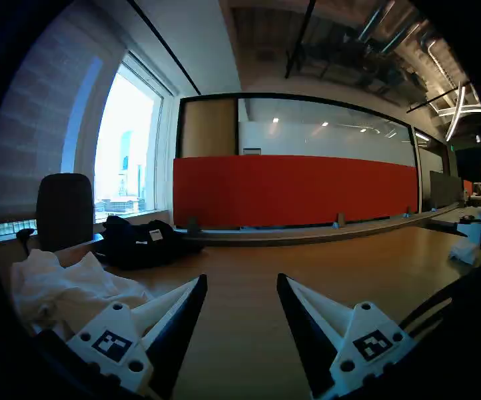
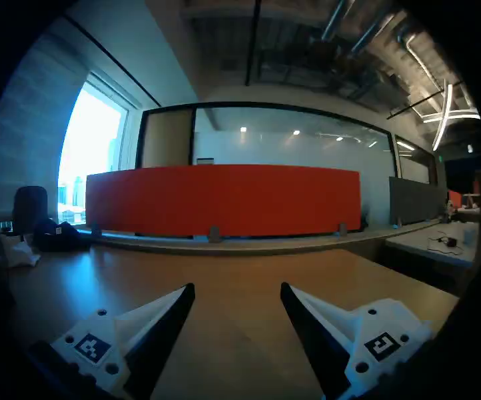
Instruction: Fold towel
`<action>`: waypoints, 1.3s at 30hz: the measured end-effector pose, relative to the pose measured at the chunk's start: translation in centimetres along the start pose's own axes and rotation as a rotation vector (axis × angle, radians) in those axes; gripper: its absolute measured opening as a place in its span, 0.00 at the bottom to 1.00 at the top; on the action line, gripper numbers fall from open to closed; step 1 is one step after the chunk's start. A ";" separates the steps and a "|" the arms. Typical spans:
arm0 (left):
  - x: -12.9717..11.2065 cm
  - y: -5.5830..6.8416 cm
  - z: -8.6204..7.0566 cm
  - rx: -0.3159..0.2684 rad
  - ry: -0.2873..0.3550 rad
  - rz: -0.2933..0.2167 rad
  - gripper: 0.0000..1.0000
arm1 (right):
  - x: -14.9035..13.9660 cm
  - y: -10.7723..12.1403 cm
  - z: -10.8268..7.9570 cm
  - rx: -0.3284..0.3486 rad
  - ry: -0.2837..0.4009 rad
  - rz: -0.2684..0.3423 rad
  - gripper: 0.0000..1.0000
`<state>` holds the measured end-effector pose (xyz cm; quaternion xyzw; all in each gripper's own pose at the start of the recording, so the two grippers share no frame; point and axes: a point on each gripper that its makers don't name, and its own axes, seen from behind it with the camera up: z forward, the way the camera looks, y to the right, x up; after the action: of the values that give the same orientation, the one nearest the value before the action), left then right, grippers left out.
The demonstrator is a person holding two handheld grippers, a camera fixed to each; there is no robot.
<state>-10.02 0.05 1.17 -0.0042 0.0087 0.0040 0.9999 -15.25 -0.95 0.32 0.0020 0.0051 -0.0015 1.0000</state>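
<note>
Towel [image 1: 67, 287] on desk [image 1: 320, 257], far L; prob. a bag [image 1: 140, 243] behind it; partition [image 1: 294, 190] at back.

One worktop [image 1: 254, 333] and one red screen [image 1: 294, 190] along its back. Left of the screen: one crumpled towel [image 1: 74, 287], one black bag [image 1: 140, 243], one chair [image 1: 64, 210], one window [image 1: 124, 153]. Right of the screen, one small white heap [image 1: 466, 250], too blurred to name. Two grippers, left gripper [image 1: 240, 293] and right gripper [image 2: 237, 297], two fingers [image 1: 180, 313] each.
</note>
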 end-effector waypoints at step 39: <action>0.8 -0.1 -0.4 0.000 -0.004 -0.004 0.77 | -0.2 0.1 0.1 -0.001 0.001 0.000 0.99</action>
<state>-9.25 -0.07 0.79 -0.0044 0.0066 0.0021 1.0000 -15.44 -0.87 0.38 0.0017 0.0055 -0.0017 1.0000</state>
